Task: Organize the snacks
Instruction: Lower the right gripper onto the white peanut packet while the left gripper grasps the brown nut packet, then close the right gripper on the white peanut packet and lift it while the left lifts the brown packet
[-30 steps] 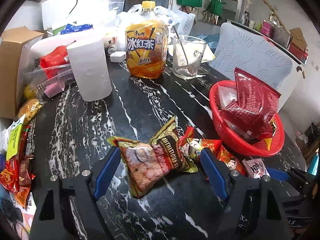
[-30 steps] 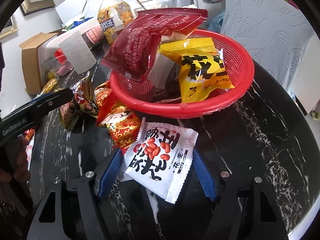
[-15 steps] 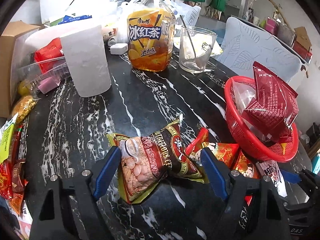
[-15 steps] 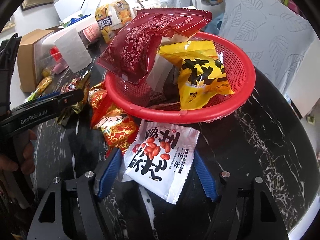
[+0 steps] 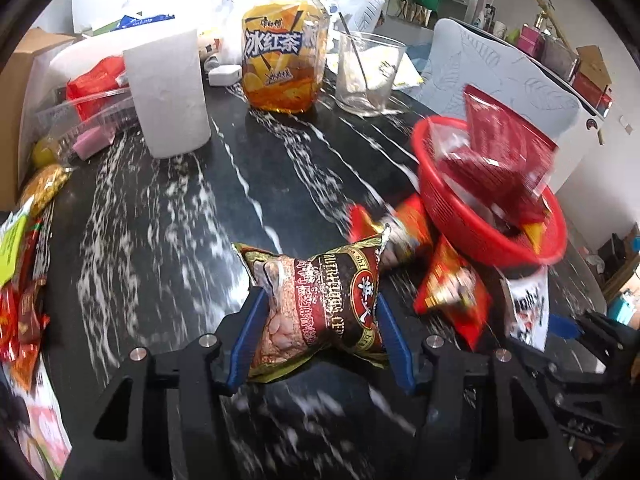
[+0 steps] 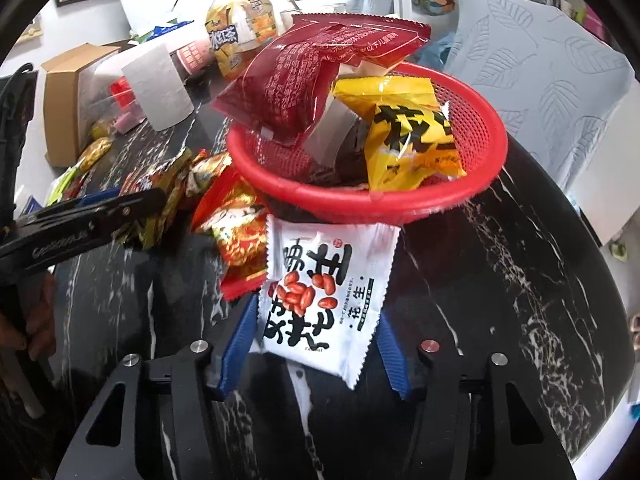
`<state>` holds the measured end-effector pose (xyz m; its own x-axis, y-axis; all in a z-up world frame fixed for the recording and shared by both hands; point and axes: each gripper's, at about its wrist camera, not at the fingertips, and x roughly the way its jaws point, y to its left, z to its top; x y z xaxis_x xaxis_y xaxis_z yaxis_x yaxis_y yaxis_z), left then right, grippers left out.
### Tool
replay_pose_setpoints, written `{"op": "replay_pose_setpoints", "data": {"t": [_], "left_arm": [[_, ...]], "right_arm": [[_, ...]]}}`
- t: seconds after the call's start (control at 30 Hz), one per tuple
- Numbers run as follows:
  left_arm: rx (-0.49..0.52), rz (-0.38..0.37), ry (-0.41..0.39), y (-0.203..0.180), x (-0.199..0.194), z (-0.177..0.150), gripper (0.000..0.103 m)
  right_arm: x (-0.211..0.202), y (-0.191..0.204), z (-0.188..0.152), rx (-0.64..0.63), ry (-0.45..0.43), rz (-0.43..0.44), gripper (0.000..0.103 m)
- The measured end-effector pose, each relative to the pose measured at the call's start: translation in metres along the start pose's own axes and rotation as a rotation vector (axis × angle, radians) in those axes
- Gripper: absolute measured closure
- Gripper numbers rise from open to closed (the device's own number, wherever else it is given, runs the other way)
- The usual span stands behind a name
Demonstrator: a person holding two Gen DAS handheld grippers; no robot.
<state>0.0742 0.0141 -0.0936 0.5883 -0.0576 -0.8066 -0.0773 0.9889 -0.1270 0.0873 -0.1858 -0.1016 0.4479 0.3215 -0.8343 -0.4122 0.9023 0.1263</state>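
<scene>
- Left tongs (image 5: 318, 322): jaws closing, blue pads pressed against both sides of the brown peanut bag (image 5: 320, 304); the bag bulges and pinches at its middle between them.
- Brown peanut bag sits low over the black marble bench (image 5: 168, 208), left of the red basket (image 5: 472, 236); whether it touches the surface I cannot tell.
- Right tongs (image 6: 316, 326): jaws closing on the white peanut packet (image 6: 324, 300); pads meet its lower edges on both sides.
- White peanut packet's top edge lies just under the near rim of the red basket (image 6: 360, 208), beside a red-and-gold snack bag (image 6: 236, 232).
- Basket holds a dark red pouch (image 6: 296, 80) leaning over its rim and a yellow bag (image 6: 412, 136).
- Far side of the bench: iced tea bottle (image 5: 286, 56), glass with spoon (image 5: 368, 76), paper roll (image 5: 168, 92).
- More loose snacks (image 5: 20, 280) lie at the bench's left edge.
</scene>
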Motion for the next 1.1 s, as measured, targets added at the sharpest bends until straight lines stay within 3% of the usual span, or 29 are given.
{"op": "replay_pose_setpoints", "data": {"t": [0.43,0.8,0.87,0.9,0.93,0.97,1.0,1.1], "left_arm": [[-0.016,-0.052,0.042,-0.025,-0.041,-0.053,0.048],[-0.021,-0.043,0.035,-0.039,-0.064,-0.089,0.047],[-0.034,-0.034,0.033,-0.038,-0.062,-0.091,0.038],[-0.046,-0.022,0.062,-0.037,-0.056,-0.092,0.025],[-0.055,-0.022,0.096,-0.036,-0.051,-0.093,0.019],[-0.063,-0.027,0.128,-0.036,-0.044,-0.095,0.015],[-0.038,-0.006,0.092,-0.038,-0.046,-0.095,0.012],[-0.047,-0.013,0.097,-0.038,-0.042,-0.094,0.010]], "right_arm": [[-0.020,0.004,-0.028,-0.026,0.005,0.020,0.051],[-0.042,0.006,-0.064,-0.072,0.050,0.062,0.051],[-0.045,0.007,-0.069,-0.079,0.049,0.068,0.051],[-0.046,0.008,-0.071,-0.081,0.048,0.070,0.051],[-0.047,0.008,-0.072,-0.080,0.047,0.073,0.049],[-0.047,0.007,-0.073,-0.078,0.046,0.077,0.048],[-0.048,0.007,-0.073,-0.076,0.045,0.078,0.047],[-0.049,0.006,-0.075,-0.079,0.041,0.073,0.041]]}}
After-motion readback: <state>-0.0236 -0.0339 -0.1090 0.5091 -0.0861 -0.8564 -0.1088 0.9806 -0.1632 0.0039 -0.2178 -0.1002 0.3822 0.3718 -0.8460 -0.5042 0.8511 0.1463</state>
